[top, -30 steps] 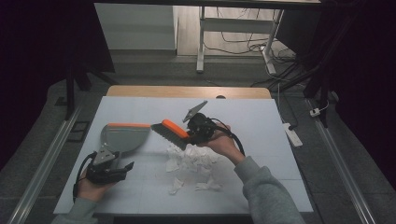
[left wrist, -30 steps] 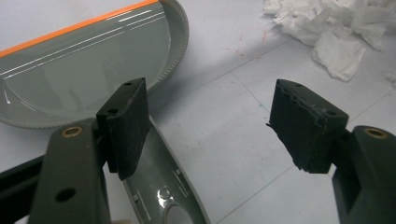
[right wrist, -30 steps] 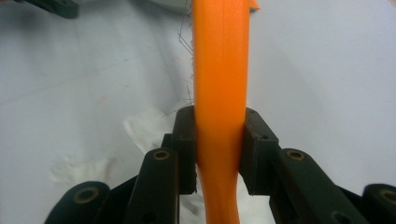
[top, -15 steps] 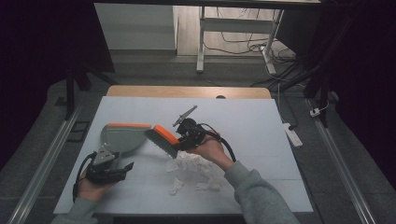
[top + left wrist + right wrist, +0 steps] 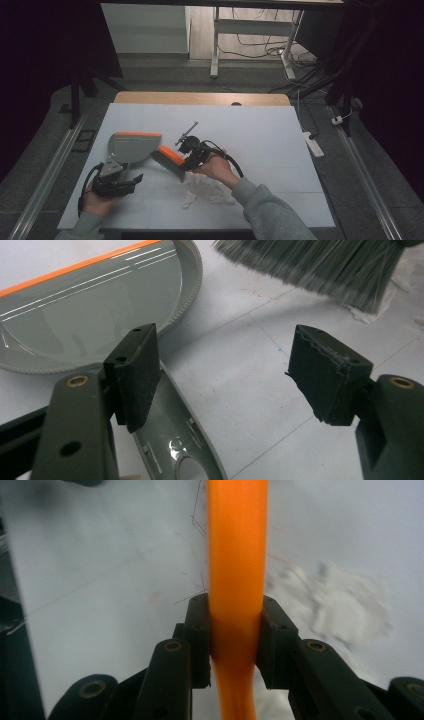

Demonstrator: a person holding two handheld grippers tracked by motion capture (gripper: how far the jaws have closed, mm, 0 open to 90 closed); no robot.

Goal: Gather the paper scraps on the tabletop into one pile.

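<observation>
A grey dustpan [image 5: 131,145] with an orange lip lies at the left of the white table. Its handle [image 5: 175,445] runs under my left gripper [image 5: 225,370], whose jaws stand wide open around bare table. In the high view the left gripper [image 5: 117,180] rests just behind the pan. My right gripper [image 5: 235,630] is shut on the orange handle of a brush [image 5: 236,555]. The brush [image 5: 170,159] hangs tilted just right of the pan, bristles [image 5: 325,265] down near the table. White paper scraps [image 5: 205,187] lie beside and under my right hand.
The white sheet [image 5: 260,135] covers most of the wooden table; a strip of wood [image 5: 200,98] shows at the far edge. A power strip [image 5: 311,142] lies off the right side. Table legs and cables stand beyond.
My right gripper has carried the brush left and nearer to me, up to the dustpan's right side. The left gripper and the pan have stayed put.
</observation>
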